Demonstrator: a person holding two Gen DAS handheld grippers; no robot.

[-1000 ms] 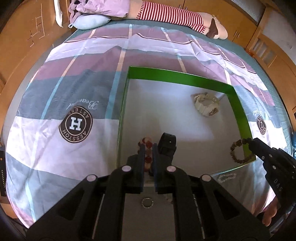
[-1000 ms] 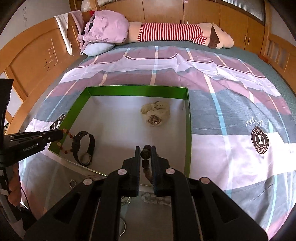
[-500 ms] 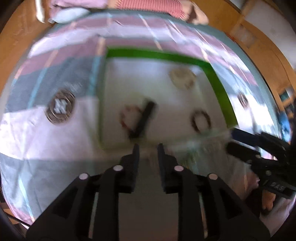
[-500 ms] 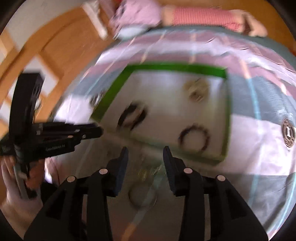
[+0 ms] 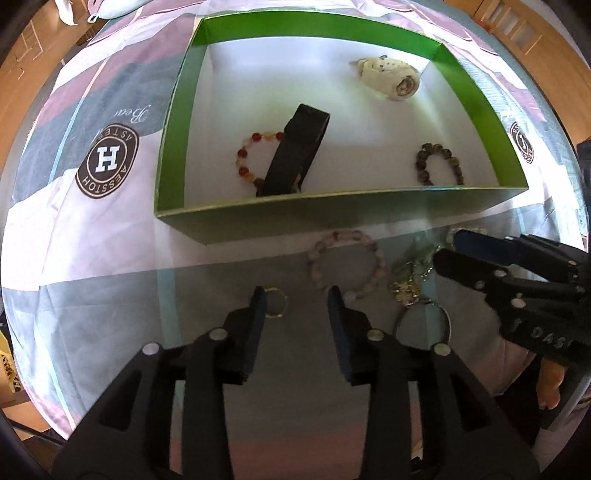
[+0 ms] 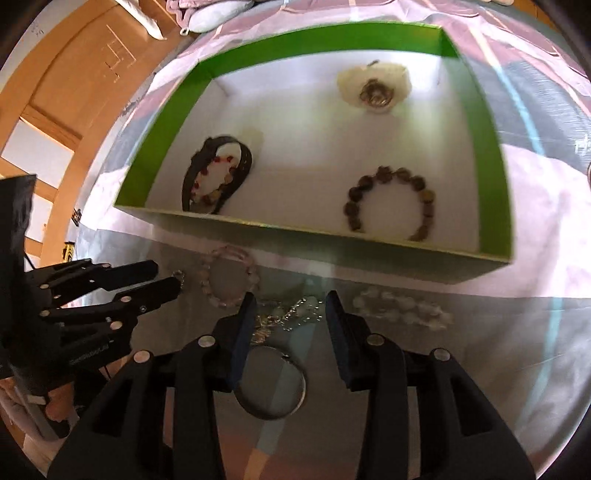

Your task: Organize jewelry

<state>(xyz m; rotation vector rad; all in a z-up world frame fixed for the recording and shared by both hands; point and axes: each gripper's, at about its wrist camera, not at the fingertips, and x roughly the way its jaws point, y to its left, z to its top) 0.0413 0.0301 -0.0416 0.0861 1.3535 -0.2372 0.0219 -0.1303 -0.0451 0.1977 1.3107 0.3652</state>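
The green box point(image 5: 332, 218) holds a cream watch point(image 5: 388, 79), a black watch point(image 5: 295, 155) lying over a red bead bracelet point(image 5: 245, 162), and a brown bead bracelet point(image 5: 437, 164). In front of the box, on the bedspread, lie a pink bead bracelet point(image 5: 347, 258), a small ring point(image 5: 275, 302), a chain heap point(image 6: 291, 310), a metal hoop point(image 6: 273, 387) and a clear bead bracelet point(image 6: 402, 306). My left gripper point(image 5: 295, 299) is open beside the small ring. My right gripper point(image 6: 290, 302) is open with its fingers either side of the chain heap.
The box point(image 6: 332, 247) sits on a striped bedspread point(image 5: 92, 229) with round logo patches. Wooden bed frame point(image 6: 92, 74) runs along the left. A pillow point(image 6: 210, 14) lies at the far end. A hand point(image 6: 55, 406) holds the left gripper point(image 6: 166, 275).
Both grippers let go of their bracelets inside the box, pulled back over its front wall and opened. The red and brown bracelets now lie in the box.
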